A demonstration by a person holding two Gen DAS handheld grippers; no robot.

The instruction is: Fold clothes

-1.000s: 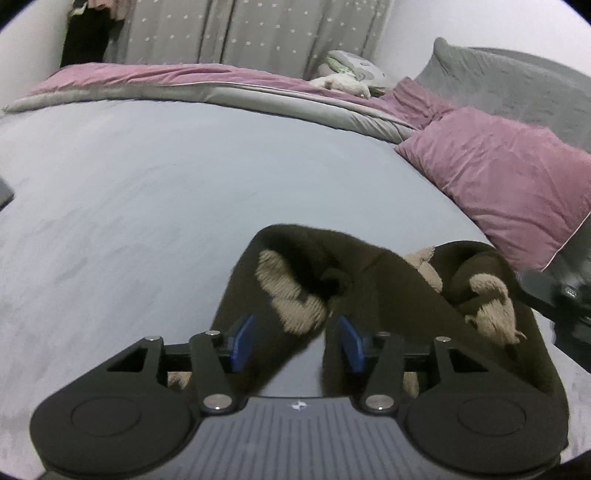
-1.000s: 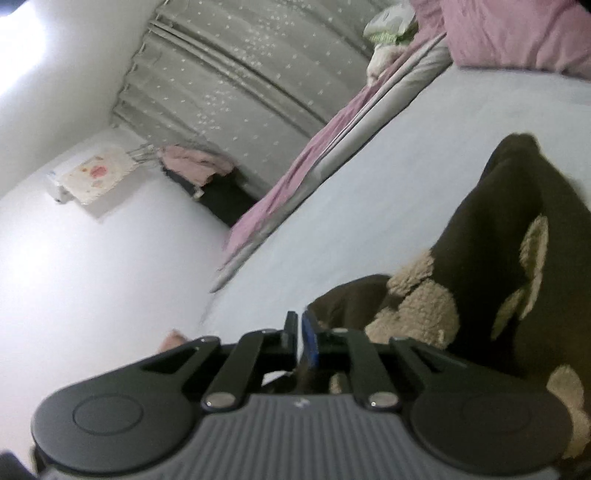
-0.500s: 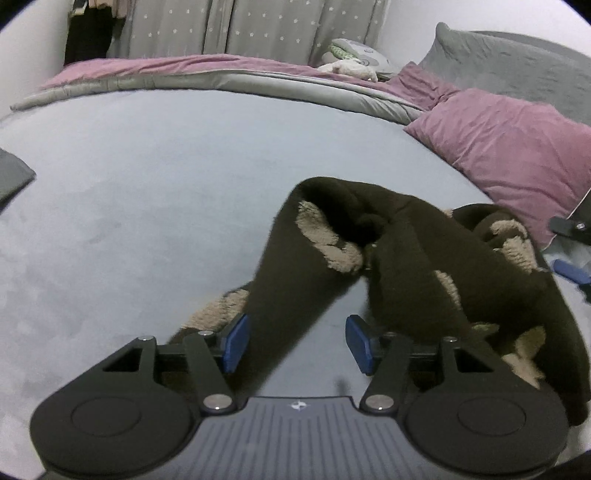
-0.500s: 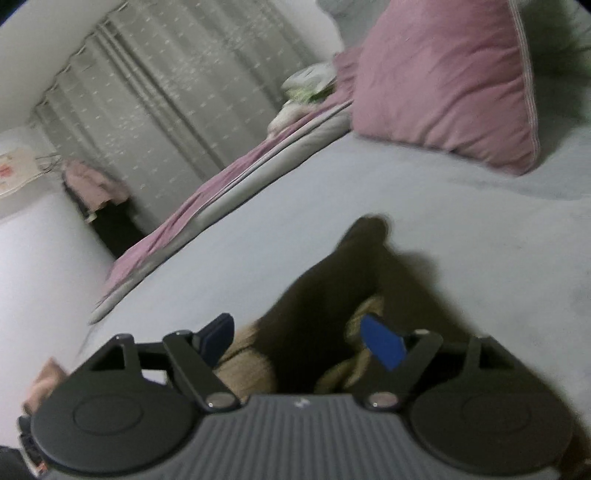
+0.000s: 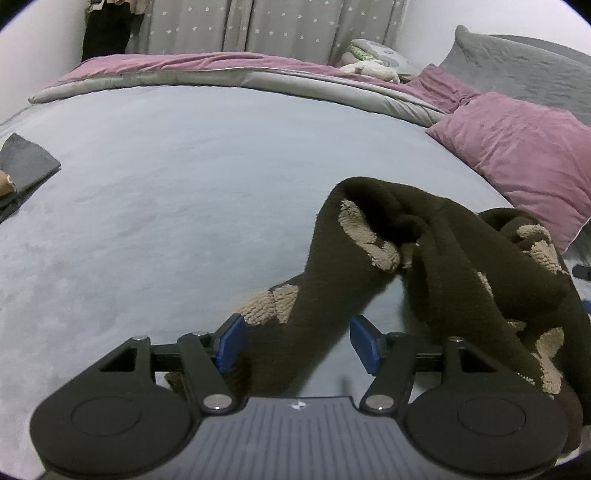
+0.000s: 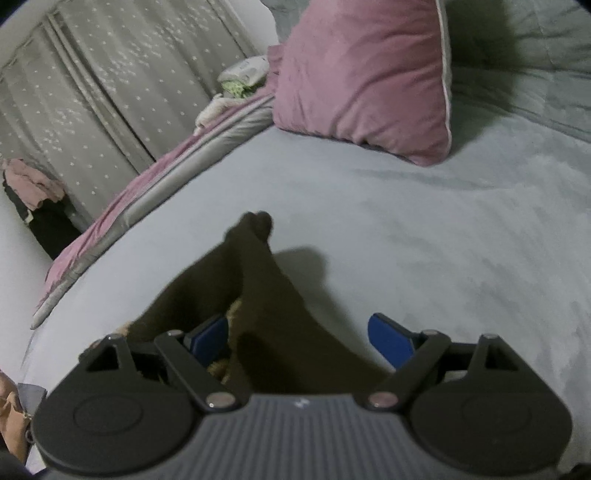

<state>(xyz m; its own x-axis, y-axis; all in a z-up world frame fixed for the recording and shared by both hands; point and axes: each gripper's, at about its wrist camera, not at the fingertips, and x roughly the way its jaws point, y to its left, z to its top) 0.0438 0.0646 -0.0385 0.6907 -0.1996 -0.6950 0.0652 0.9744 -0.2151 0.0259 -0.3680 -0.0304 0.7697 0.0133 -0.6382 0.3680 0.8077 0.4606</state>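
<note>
The left gripper (image 5: 297,341) stands released, blue pads spread, a strip of the dark brown fleece garment (image 5: 424,266) running up between them. It is a thick, nubbly thing with tan fuzzy patches, heaped in a loose rumpled ridge on the smooth grey bedspread (image 5: 166,184). The right gripper (image 6: 301,338) is likewise parted, the garment's dark fold lying between its pads. Beyond the garment a plump mauve pillow (image 6: 365,77) leans, and farther off hang pale dotted curtains (image 5: 280,26).

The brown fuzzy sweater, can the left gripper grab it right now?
Probably yes. The left gripper is open, and the brown fuzzy sweater lies bunched on the bed between its fingers, nothing blocking.
</note>
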